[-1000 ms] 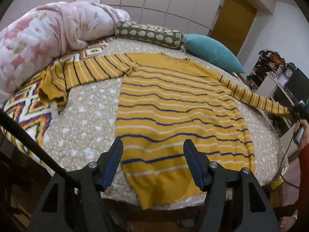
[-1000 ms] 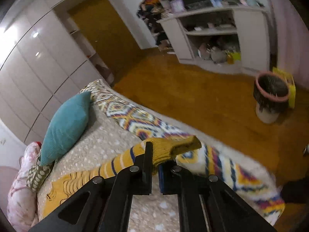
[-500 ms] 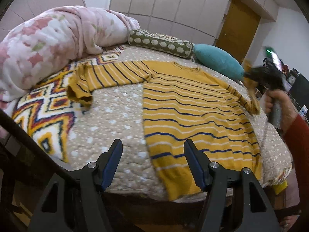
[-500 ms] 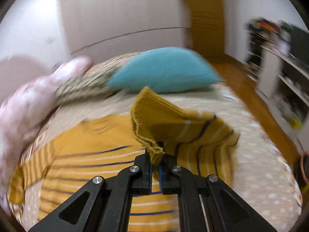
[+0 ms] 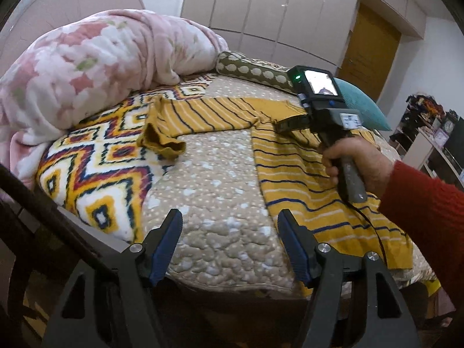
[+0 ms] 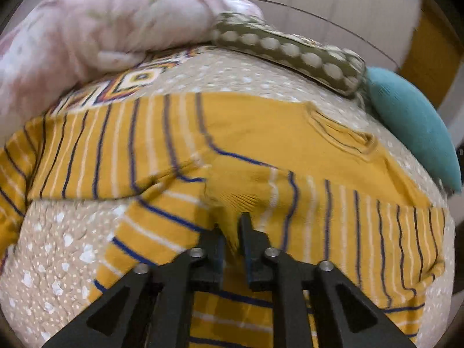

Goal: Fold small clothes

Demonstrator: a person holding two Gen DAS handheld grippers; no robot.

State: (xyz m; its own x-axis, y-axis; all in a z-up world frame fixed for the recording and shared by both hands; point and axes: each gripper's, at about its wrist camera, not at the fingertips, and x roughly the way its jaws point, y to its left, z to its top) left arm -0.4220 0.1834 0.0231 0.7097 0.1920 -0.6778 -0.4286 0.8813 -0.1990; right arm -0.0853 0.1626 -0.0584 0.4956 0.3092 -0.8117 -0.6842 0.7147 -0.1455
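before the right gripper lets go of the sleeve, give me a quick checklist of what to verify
1. Right hand-held gripper grips the sleeve cuff: ok, yellow fabric is pinched between the nearly closed fingers.
2. Cuff brought over the sweater body: ok, it lies across the chest, below the collar.
3. Folded sleeve lies flat: cannot tell, the view is blurred.
4. Left hand-held gripper free: ok, open, empty, above the near edge of the bed.
5. Other sleeve folded: not ok, it lies spread sideways with its cuff crumpled.
6. Hem flat: not ok, it hangs over the bed edge.
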